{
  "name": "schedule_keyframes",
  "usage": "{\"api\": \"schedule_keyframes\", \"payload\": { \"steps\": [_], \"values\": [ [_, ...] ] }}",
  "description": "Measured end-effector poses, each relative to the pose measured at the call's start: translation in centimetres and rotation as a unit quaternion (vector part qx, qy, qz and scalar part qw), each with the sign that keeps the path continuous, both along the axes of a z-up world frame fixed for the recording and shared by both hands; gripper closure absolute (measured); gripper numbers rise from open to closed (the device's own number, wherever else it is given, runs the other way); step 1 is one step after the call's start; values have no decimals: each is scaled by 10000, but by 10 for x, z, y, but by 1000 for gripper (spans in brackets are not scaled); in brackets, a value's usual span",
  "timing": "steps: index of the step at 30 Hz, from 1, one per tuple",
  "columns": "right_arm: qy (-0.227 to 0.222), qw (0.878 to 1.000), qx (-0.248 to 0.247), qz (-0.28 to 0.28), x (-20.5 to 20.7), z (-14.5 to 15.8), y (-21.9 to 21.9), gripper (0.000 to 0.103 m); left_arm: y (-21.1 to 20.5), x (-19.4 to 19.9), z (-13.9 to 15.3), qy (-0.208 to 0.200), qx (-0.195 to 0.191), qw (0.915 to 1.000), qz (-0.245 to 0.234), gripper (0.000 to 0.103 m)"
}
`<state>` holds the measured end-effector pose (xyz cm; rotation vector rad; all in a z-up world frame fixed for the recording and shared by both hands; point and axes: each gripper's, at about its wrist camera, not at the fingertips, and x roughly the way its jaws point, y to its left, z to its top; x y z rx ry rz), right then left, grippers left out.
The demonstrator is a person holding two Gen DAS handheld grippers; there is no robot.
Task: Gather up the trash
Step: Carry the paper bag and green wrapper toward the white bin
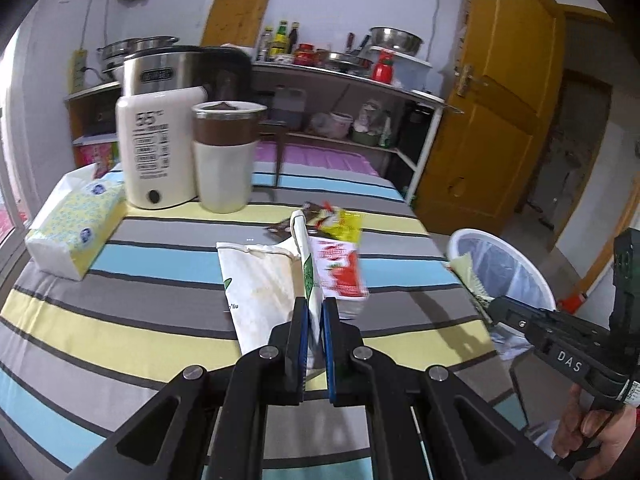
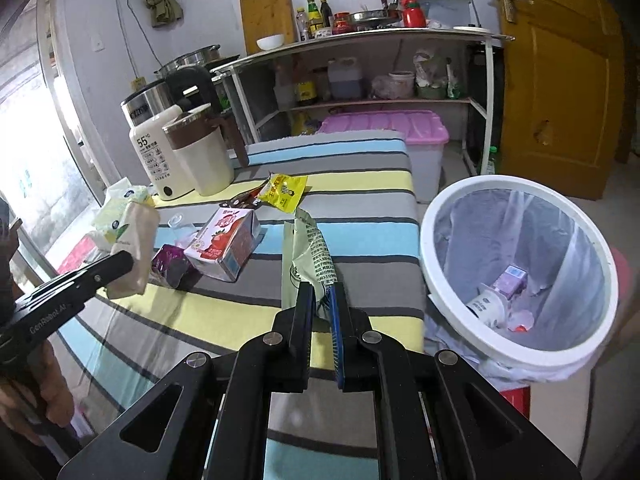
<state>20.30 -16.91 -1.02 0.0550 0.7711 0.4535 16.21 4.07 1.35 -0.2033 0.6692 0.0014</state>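
Note:
In the left wrist view my left gripper (image 1: pixel 314 307) is shut on a flattened cream carton (image 1: pixel 260 280) with green print, lifted above the striped table (image 1: pixel 120 320). Behind it lie a red strawberry milk carton (image 1: pixel 340 272) and a yellow wrapper (image 1: pixel 345 225). My right gripper (image 2: pixel 322 292) is shut on a pale green wrapper (image 2: pixel 306 252), which hangs over the table's right edge beside the white bin (image 2: pixel 430 220). The bin holds a purple carton (image 2: pixel 510 280) and a white cup (image 2: pixel 486 306). A purple wrapper (image 2: pixel 172 266) lies next to the strawberry carton (image 2: pixel 228 240).
A white kettle (image 1: pixel 154 148), a brown-banded cup (image 1: pixel 226 160) and a tissue pack (image 1: pixel 74 232) stand at the table's far left. Beyond the table are a metal shelf (image 2: pixel 360 36), a pink-lidded box (image 2: pixel 400 128) and a yellow door (image 2: pixel 560 80). A hand (image 1: pixel 592 428) holds the right gripper's handle.

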Motion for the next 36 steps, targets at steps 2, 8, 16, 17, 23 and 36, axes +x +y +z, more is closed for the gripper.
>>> {"api": "schedule_keyframes", "payload": {
  "steps": [2,8,16,17,23,36],
  "values": [
    [-14,10000,4,-31,-2,1,-4,94,-10,2,1,-4,5,9999,-111,96],
    [22,9999,10,-151,-2,-1,-17,94,-35,12,2,-18,-4,9992,-391,96],
    [-2,9994,-12,-355,2,0,-38,94,-61,29,-1,37,-9,9975,-701,96],
    [-10,9992,-15,-388,3,1,-41,94,-65,32,-1,48,-11,9971,-754,96],
    [-44,9981,-54,-611,8,3,-62,94,-89,47,-3,119,-35,9944,-1048,96],
    [65,9929,-130,-1179,30,-4,-119,94,-157,94,-4,182,-74,9829,-1830,96]
  ]
}}
